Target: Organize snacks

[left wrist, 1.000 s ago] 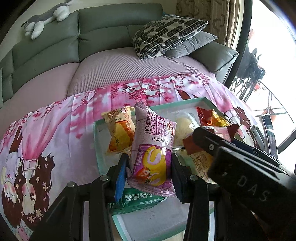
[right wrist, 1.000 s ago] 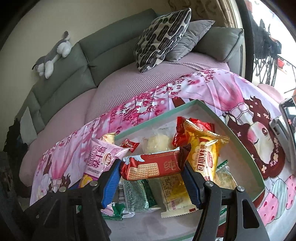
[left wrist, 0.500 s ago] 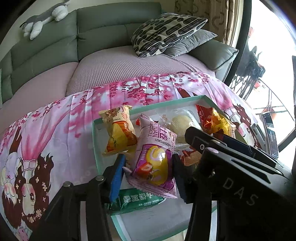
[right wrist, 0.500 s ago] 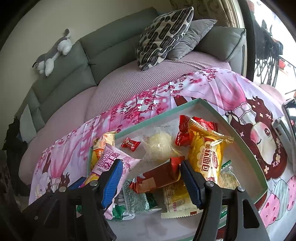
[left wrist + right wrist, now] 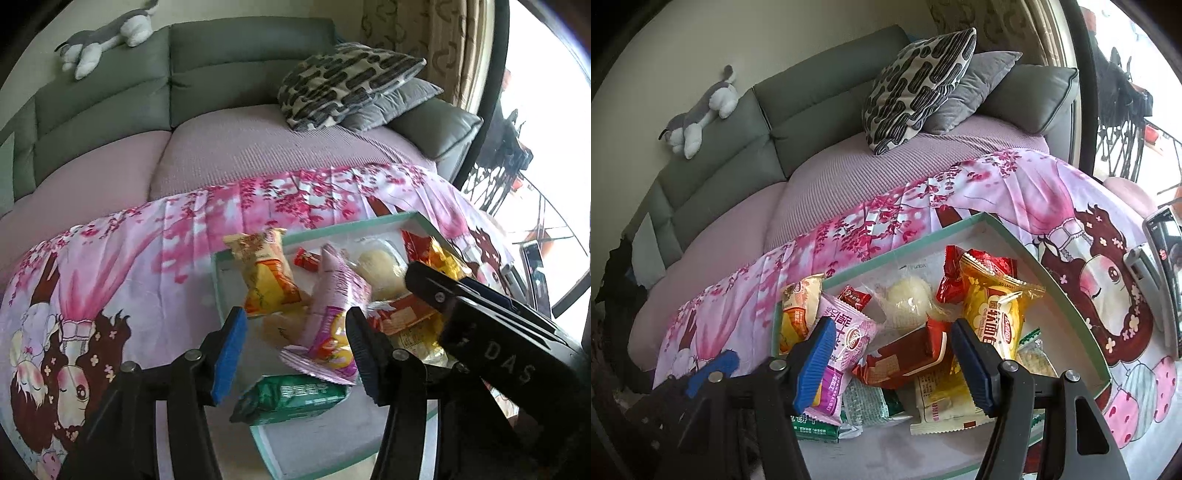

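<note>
A mint-rimmed tray [image 5: 332, 230] [image 5: 1067, 291] on the pink cloth holds several snack packs. My left gripper [image 5: 295, 354] is open; the purple roll pack [image 5: 332, 317] lies loose in the tray, leaning by its right finger. My right gripper [image 5: 890, 365] is open above the red biscuit pack [image 5: 908, 354], which lies on the other packs. A yellow pack [image 5: 993, 321], a white round cake [image 5: 908, 299], an orange pack [image 5: 266, 277] and a green pack [image 5: 291, 397] also lie in the tray.
The pink printed cloth [image 5: 129, 266] covers the table. A grey sofa [image 5: 184, 110] with pillows [image 5: 919, 85] and a plush toy [image 5: 698, 118] is behind. A phone [image 5: 1163, 251] lies at the right. The right gripper's body [image 5: 498, 343] crosses the left wrist view.
Both grippers opened. The purple roll pack dropped from my left gripper into the tray, and the red biscuit pack dropped from my right gripper onto the packs.
</note>
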The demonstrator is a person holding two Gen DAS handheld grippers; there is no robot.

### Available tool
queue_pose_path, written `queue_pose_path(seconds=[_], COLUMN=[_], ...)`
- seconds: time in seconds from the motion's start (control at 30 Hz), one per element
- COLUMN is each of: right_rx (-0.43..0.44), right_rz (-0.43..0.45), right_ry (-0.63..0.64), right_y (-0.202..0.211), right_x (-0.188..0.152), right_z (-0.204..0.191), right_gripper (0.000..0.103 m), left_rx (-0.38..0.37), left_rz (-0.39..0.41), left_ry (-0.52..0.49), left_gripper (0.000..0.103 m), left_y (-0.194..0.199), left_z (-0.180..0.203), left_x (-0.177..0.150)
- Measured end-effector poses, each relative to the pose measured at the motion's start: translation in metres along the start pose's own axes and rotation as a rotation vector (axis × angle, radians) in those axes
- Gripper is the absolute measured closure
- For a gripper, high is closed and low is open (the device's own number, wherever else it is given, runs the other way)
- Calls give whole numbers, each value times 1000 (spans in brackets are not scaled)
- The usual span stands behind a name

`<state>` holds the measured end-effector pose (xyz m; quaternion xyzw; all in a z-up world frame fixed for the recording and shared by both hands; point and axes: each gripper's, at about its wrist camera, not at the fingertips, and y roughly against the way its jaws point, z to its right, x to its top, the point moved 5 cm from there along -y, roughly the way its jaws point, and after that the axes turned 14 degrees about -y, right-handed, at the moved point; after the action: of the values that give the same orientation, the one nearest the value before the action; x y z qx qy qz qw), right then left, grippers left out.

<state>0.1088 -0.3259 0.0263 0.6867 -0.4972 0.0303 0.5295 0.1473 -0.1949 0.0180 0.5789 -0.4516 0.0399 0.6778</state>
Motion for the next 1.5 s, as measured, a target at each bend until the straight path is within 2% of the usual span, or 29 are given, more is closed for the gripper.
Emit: queue_pose_path(seconds=[0.17,0.27,0.4,0.47,0.53,0.8,0.93,1.13,1.2,1.5], right_rx=[-6,-16,-19,-23,-28,-42,-46,-49,-46,-43], right_rz=[-9,-21,-32,-38,-42,-59,-61,-58,-53,-41], right_ry=[7,26,55,69,83,139,163,191,194,212], right_y=[-1,-5,-7,-9,-10,-14,-14,-15,-15,-10], right_x=[-1,-4,-8,-10,-12,-19,-23,-26,-27,-29], right_z=[-1,-3,-9,-12,-16,-28,-33,-39,-40,-44], right_gripper=[34,34,34,31,23,22,0,0,0,0], left_rx=[43,93,117,135,148,219,265,314,322,344], left_rz=[13,6,-17,-32,-39,-67,-82,-96,-94,-65], left_ry=[60,116,180,210,240,328,337,339,348,363], left_gripper=[46,46,46,46,46,25,18,14,4,4], left_y=[7,9,6,4,4,3,2,-1,-1,7], left_z=[-23,-44,-66,-76,-86,-115,-124,-133,-135,-142], left_x=[-3,-9,-18,-23,-28,-43,-48,-54,-56,-56])
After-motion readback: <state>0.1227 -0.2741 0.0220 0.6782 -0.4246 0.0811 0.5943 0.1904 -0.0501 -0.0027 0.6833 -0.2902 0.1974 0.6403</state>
